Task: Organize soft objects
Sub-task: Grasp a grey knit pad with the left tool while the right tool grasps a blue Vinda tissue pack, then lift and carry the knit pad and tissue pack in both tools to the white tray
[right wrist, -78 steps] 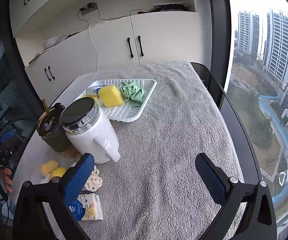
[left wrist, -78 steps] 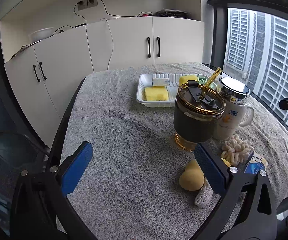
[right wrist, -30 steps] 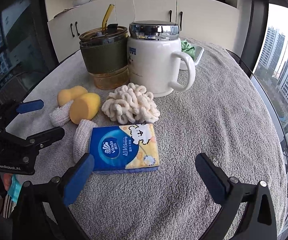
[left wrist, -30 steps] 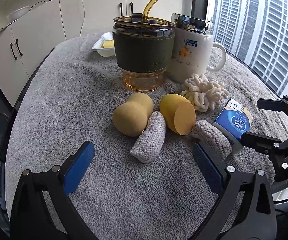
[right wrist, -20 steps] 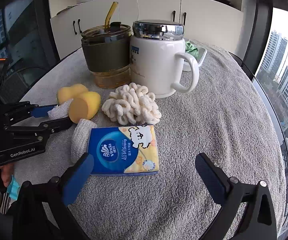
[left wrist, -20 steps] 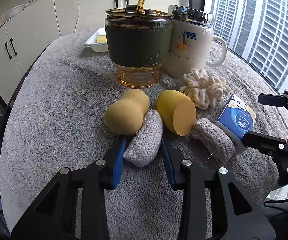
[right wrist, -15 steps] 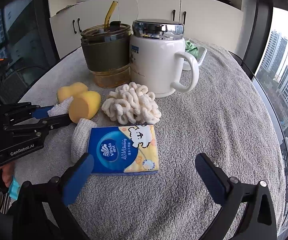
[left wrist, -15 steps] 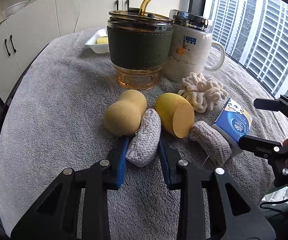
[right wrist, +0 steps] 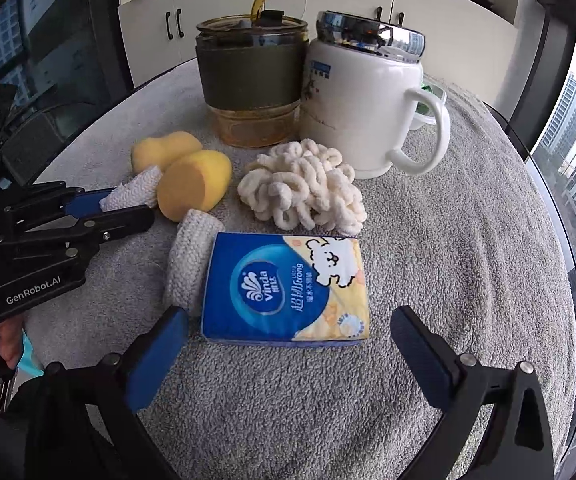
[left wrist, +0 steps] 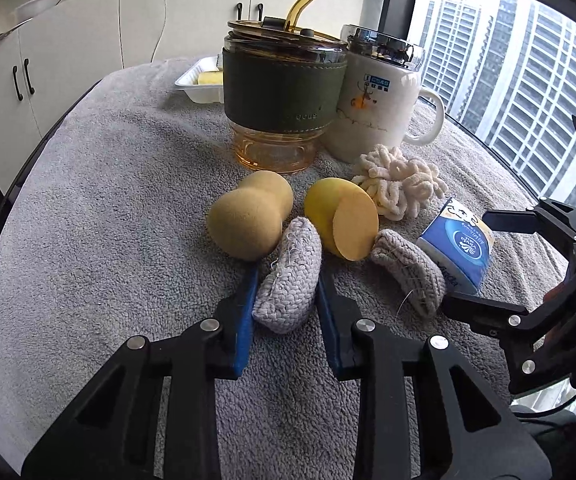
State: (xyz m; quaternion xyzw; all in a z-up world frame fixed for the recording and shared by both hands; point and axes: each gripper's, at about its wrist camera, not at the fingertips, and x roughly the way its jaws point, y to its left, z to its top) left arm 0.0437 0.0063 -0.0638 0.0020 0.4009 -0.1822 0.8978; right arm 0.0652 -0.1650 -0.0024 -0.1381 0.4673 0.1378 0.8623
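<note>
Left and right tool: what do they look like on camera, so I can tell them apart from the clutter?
Both are matte black, angular frames with silver screw heads and flat blue pads. The left tool carries white "GenRobot.AI" lettering on its body, seen from the right wrist. The right tool shows an orange-red patch on its housing, seen from the left wrist.

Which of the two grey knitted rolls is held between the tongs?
The grey knitted roll lying between the two yellow sponges: the left tongs are shut on it. The other grey roll lies free against the blue tissue pack.
</note>
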